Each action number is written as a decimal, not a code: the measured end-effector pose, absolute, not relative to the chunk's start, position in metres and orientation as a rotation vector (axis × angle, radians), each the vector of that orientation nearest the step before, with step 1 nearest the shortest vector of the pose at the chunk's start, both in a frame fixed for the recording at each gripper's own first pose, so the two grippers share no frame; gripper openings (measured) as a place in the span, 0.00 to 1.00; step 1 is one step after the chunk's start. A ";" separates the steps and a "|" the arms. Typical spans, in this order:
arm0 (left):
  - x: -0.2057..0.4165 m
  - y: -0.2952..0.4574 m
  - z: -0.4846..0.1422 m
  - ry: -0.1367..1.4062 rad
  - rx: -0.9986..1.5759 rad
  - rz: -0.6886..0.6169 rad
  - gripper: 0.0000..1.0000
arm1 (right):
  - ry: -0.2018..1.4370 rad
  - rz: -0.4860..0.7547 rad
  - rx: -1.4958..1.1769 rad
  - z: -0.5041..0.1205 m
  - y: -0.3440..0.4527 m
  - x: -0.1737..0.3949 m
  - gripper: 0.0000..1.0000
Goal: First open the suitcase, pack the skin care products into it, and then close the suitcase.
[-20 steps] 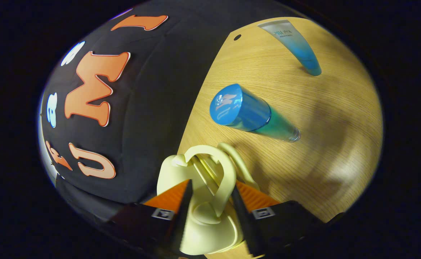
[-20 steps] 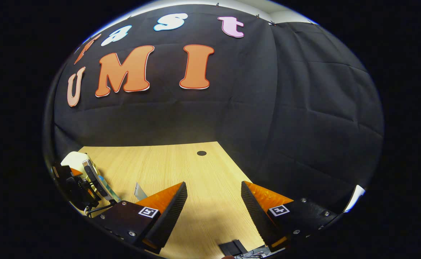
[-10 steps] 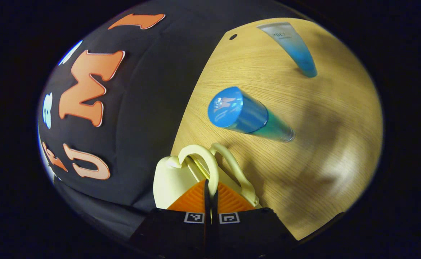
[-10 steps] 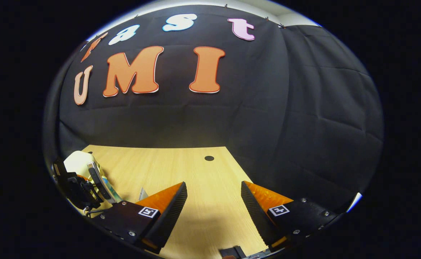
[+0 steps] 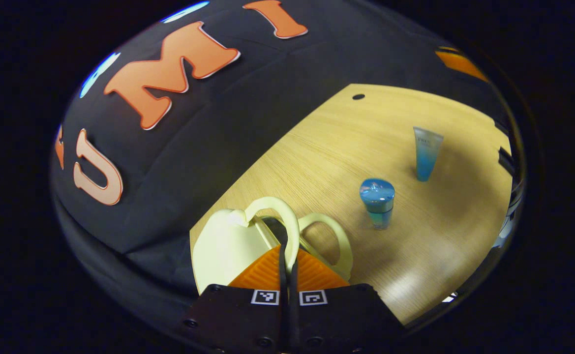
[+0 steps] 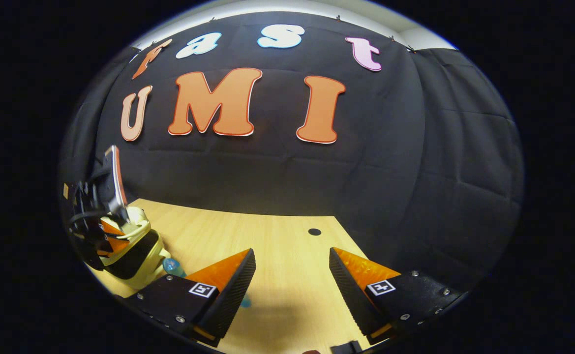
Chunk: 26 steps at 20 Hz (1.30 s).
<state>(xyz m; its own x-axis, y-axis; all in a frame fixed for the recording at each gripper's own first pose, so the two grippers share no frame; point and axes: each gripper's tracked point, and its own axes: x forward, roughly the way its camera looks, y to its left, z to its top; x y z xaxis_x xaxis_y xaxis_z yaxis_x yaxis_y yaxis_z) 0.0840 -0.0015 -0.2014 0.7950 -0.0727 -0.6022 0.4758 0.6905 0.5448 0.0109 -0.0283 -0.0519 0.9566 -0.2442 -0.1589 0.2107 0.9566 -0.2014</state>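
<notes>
Left hand-held gripper [image 5: 287,255] clamped on suitcase [image 5: 223,243] handle [image 5: 280,221]; lid raised.

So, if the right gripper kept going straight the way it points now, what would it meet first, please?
The right gripper is open with bare wooden table ahead. Nothing stands in its line, so it would likely reach the black cloth wall behind the table's far edge, though depth is hard to judge.

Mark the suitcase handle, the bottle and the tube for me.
handle [image 5: 273,210]: left gripper view, top of the near loop.
bottle [image 5: 377,192]: left gripper view, its blue cap.
tube [image 5: 425,156]: left gripper view, middle of the body.
</notes>
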 end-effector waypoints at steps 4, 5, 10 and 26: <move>0.084 0.020 -0.167 0.535 0.635 -0.314 0.00 | 0.153 -0.243 -0.156 -0.039 0.001 0.023 0.95; 0.084 0.028 -0.158 0.524 0.607 -0.312 0.00 | 0.148 -0.245 -0.159 -0.038 0.007 0.026 0.95; 0.087 0.092 -0.121 0.504 0.446 -0.300 0.00 | 0.142 -0.255 -0.155 -0.033 0.041 0.029 0.95; 0.084 0.356 -0.178 0.484 -0.166 -0.257 0.00 | 0.110 -0.212 -0.124 -0.005 0.149 0.038 0.95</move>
